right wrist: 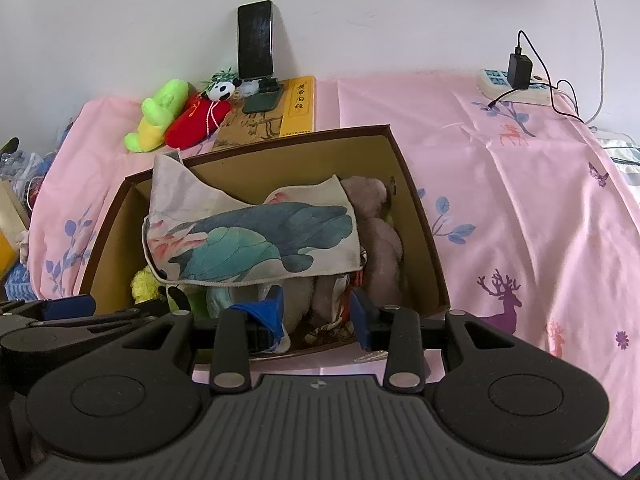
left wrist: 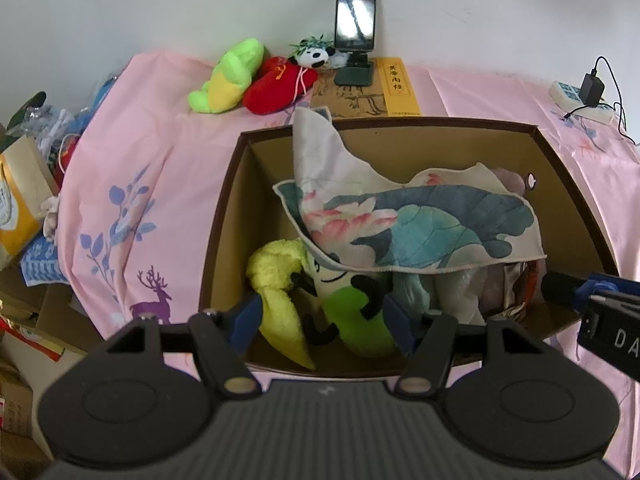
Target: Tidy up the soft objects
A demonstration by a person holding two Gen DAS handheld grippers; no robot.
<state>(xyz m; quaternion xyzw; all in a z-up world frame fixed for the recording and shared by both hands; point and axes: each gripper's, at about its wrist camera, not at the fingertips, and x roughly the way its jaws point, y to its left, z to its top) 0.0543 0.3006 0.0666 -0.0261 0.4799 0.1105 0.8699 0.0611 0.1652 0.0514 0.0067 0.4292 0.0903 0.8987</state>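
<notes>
A brown cardboard box [left wrist: 224, 216] [right wrist: 424, 216] stands on the pink sheet and holds soft things. A lotus-print cloth [left wrist: 412, 224] [right wrist: 256, 240] lies on top, one corner over the far rim. Under it lie a yellow-green plush [left wrist: 288, 304], a beige plush [right wrist: 380, 232] and other fabrics. My left gripper [left wrist: 320, 316] is open and empty over the box's near left part. My right gripper [right wrist: 318, 312] is open and empty over the near right part; its side shows in the left wrist view [left wrist: 592, 296]. A green-yellow plush [left wrist: 228, 76] [right wrist: 158, 120], a red plush [left wrist: 276, 84] [right wrist: 196, 122] and a small panda [left wrist: 314, 56] [right wrist: 222, 90] lie beyond the box.
A phone on a stand [left wrist: 356, 16] [right wrist: 256, 40] and a yellow book [left wrist: 396, 88] [right wrist: 298, 106] sit against the wall behind the box. A power strip with charger [left wrist: 580, 96] [right wrist: 516, 80] lies at the far right. Bags and cartons [left wrist: 24, 200] crowd the left edge.
</notes>
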